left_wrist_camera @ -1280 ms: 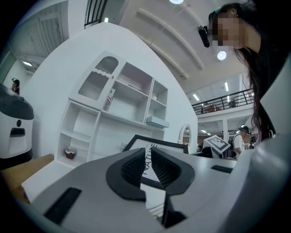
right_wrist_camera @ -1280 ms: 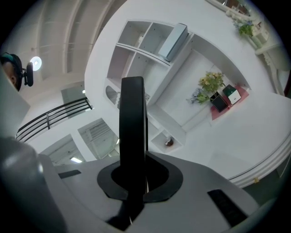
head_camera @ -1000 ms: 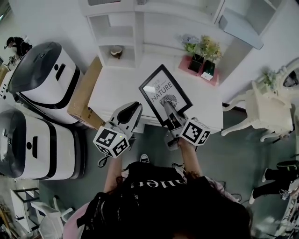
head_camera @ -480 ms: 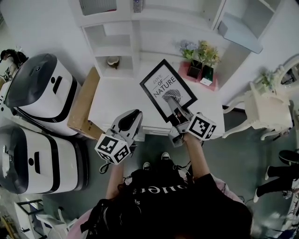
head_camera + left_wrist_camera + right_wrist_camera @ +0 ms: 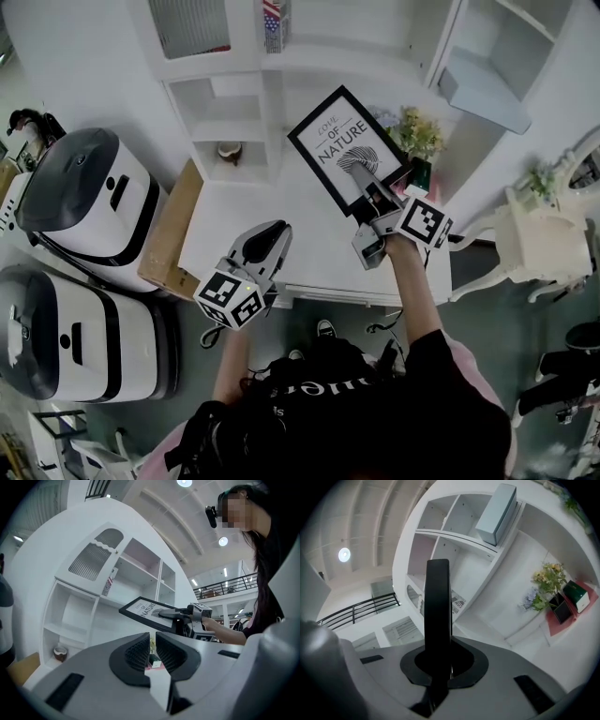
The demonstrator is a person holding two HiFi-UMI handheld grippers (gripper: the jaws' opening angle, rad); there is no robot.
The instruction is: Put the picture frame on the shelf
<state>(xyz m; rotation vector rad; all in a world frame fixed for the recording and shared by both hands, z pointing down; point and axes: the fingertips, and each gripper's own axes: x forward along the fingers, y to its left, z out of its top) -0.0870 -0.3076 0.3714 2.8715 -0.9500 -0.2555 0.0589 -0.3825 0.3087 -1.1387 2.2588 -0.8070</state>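
My right gripper (image 5: 364,184) is clamped on the lower edge of the picture frame (image 5: 339,142), and I hold it in the air over the back of the white desk (image 5: 234,202), in front of the white shelf unit (image 5: 225,112) and resting on none of its boards; the frame lies tilted with its printed face turned up toward my head, black border all round; in the right gripper view the frame's dark edge (image 5: 437,602) rises straight up out of the jaws, which are closed against it on both sides; beyond it I see the open shelf compartments, and off to the right a pot of flowers (image 5: 548,585) and a small green box (image 5: 576,595) on a pink mat (image 5: 576,616); my left gripper (image 5: 270,234) hovers above the front of the desk, well apart from the frame; in the left gripper view its pads are drawn close together with nothing between them; a small brown bowl (image 5: 231,151) sits in a low compartment of the shelf unit, and a cardboard box (image 5: 171,230) leans at the desk's left side.
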